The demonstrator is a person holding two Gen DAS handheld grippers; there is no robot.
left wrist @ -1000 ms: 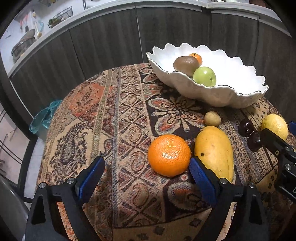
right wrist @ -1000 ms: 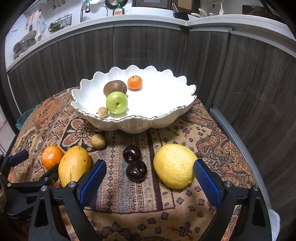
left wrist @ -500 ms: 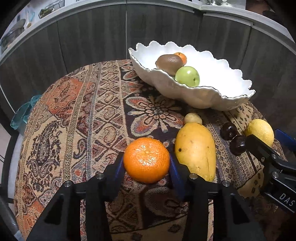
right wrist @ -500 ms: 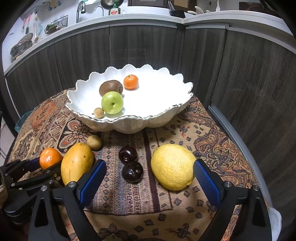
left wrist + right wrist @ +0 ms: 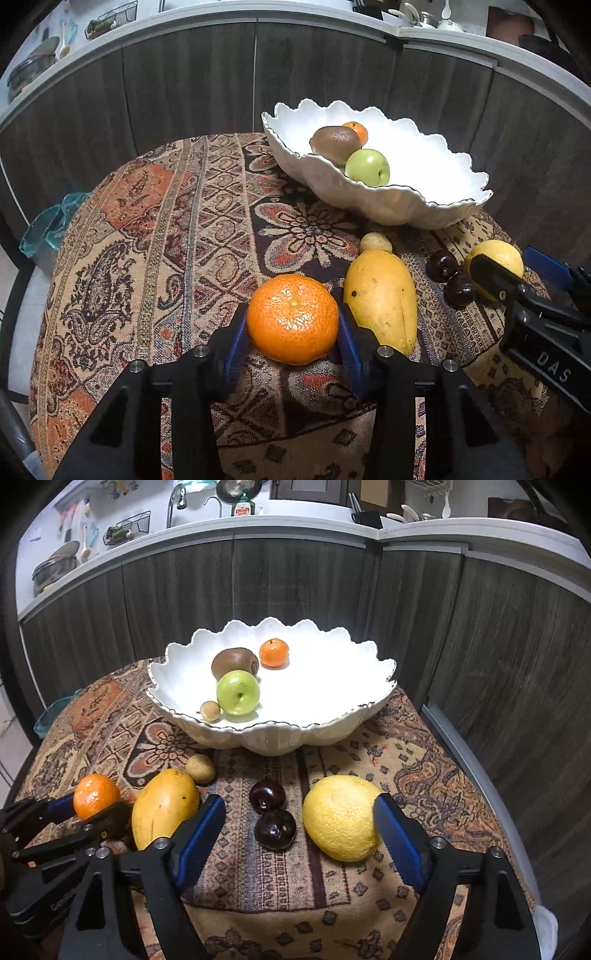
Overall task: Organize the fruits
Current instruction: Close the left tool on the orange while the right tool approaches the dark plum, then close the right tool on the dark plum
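Since a second ago, left tongs (image 5: 293, 338) have clamped the orange (image 5: 293, 318) on the worktop (image 5: 147, 258). Right tongs (image 5: 297, 836) are closing around the lemon (image 5: 341, 816), one pad touching. Both fruits look firm and round, best gripped across the middle.

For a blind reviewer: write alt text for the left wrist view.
The left gripper is shut on an orange, its blue fingers pressing both sides, on a patterned tablecloth. Beside it lies a mango. Behind stands a white bowl holding a kiwi, a green apple and a small orange.
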